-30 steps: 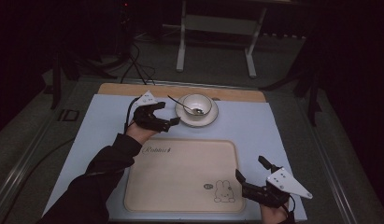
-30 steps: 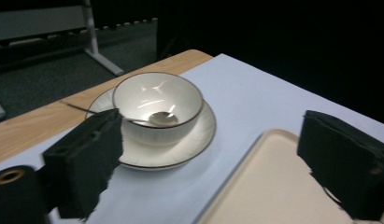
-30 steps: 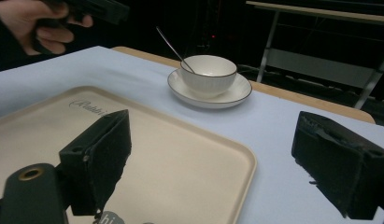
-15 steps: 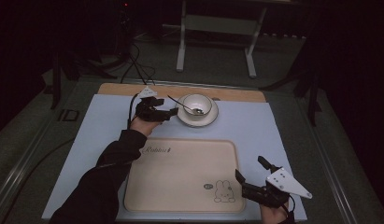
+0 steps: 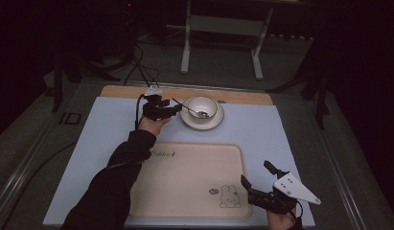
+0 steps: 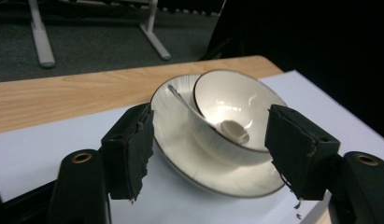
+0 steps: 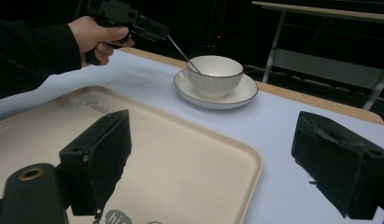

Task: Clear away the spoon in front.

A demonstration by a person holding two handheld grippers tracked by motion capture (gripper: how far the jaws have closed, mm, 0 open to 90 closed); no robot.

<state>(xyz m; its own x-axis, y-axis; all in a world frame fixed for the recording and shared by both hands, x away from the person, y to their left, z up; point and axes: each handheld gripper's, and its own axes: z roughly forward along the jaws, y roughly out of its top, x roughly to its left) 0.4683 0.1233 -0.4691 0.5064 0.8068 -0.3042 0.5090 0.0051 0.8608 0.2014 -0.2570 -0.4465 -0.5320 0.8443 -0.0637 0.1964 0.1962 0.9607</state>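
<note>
High view, left gripper (image 5: 171, 110): jaws toward bowl (image 5: 202, 107) on saucer (image 5: 187, 120), likely lining up on spoon (image 5: 185, 106); nothing held.
High view, spoon: handle up-left, scoop in bowl.
Left gripper view: jaws wide, straddling saucer, empty.
Right gripper view, right gripper (image 7: 217, 172): wide open, empty, parked over tray (image 7: 189, 154) corner.
Right gripper view, spoon: handle slants toward left gripper.

Far centre of desk: white ceramic bowl (image 5: 202, 107) on white saucer (image 5: 187, 120), thin metal spoon handle (image 5: 181, 104) projecting left toward the left gripper (image 5: 171, 110).
Near centre: flat beige plastic tray (image 5: 185, 177), low rim, bare surface.
Right of saucer: open pale blue desk mat (image 5: 261, 129).
Right gripper (image 5: 256, 179): jaws wide apart over the tray's right edge.
</note>
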